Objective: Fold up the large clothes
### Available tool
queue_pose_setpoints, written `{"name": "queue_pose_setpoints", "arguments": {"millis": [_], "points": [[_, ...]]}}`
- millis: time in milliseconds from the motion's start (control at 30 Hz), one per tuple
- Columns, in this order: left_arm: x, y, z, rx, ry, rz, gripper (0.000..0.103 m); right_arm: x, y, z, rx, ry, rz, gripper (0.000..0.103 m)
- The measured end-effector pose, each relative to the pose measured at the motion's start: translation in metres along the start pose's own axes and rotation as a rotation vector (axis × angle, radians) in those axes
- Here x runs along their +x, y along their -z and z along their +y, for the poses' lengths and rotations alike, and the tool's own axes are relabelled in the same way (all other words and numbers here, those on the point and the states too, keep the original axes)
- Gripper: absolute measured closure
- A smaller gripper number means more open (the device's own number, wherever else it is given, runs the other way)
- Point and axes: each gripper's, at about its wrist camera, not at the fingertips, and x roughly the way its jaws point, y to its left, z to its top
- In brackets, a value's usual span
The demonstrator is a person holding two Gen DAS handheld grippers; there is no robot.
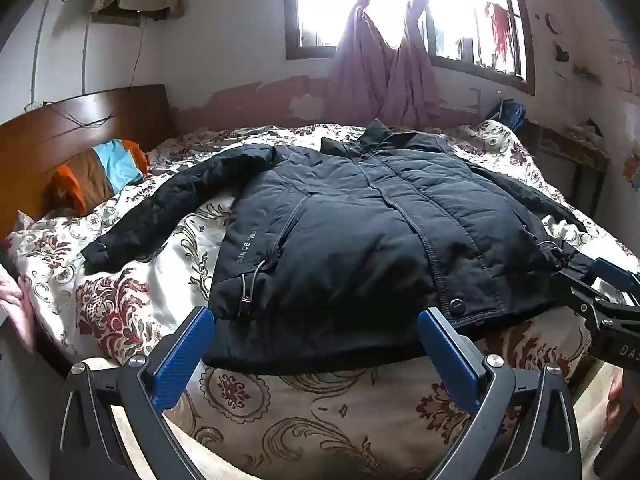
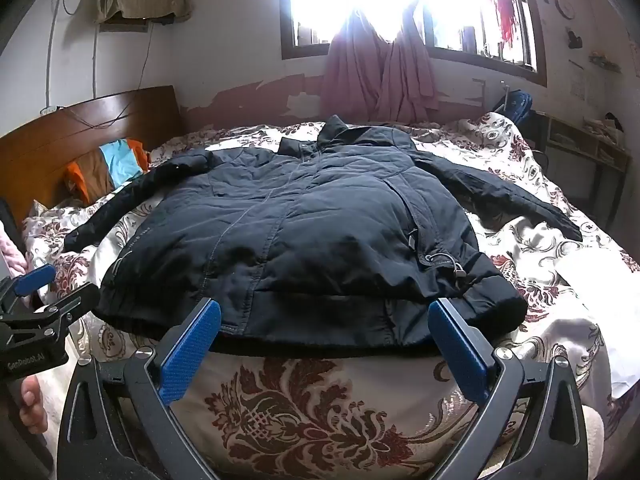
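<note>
Because both sets of jaws stood wide apart with nothing between their blue pads, neither gripper had yet taken hold of the garment. The left gripper point(image 1: 316, 354) hovered over the near hem of the black padded jacket point(image 1: 360, 220), towards the side with the drawcord toggle point(image 1: 246, 302); the right gripper point(image 2: 326, 344) hovered over the same hem further along, so the two were placed side by side, presumably to address the hem at two points. Each gripper tilted downward toward the fabric, apparently short of contact. The jacket lay face up and closed on the floral bedspread point(image 1: 280, 400), collar point(image 1: 376, 132) toward the window point(image 1: 408, 12) and hem nearest the cameras. Both sleeves were spread outward, the left sleeve point(image 1: 172, 204) angled toward the wooden headboard point(image 1: 80, 128), the other point(image 2: 508, 196) trailing to the far side. Such a flat, symmetrical layout suited a first fold, which appeared not yet begun. A striped pillow point(image 1: 100, 172) rested beside the headboard, well apart from the jacket.
</note>
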Motion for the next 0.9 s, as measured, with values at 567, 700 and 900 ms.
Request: {"name": "queue_pose_setpoints", "arguments": {"millis": [567,700,900], "points": [[0.0045,0.0038,0.0029,-0.008,0.004,-0.007,0.0,-0.0013,-0.0001,-0.001,0.0,0.001,-0.005,0.001],[0.0009,0.0011,0.0023,-0.015,0.0,-0.007,0.0,-0.0016,-0.0002,-0.0014,0.001,0.0,-0.005,0.001],[0.0014,0.0027,0.0017,-0.008,-0.003,-0.011,0.0,-0.002,-0.0001,-0.0018,0.002,0.0,-0.005,0.001]]}}
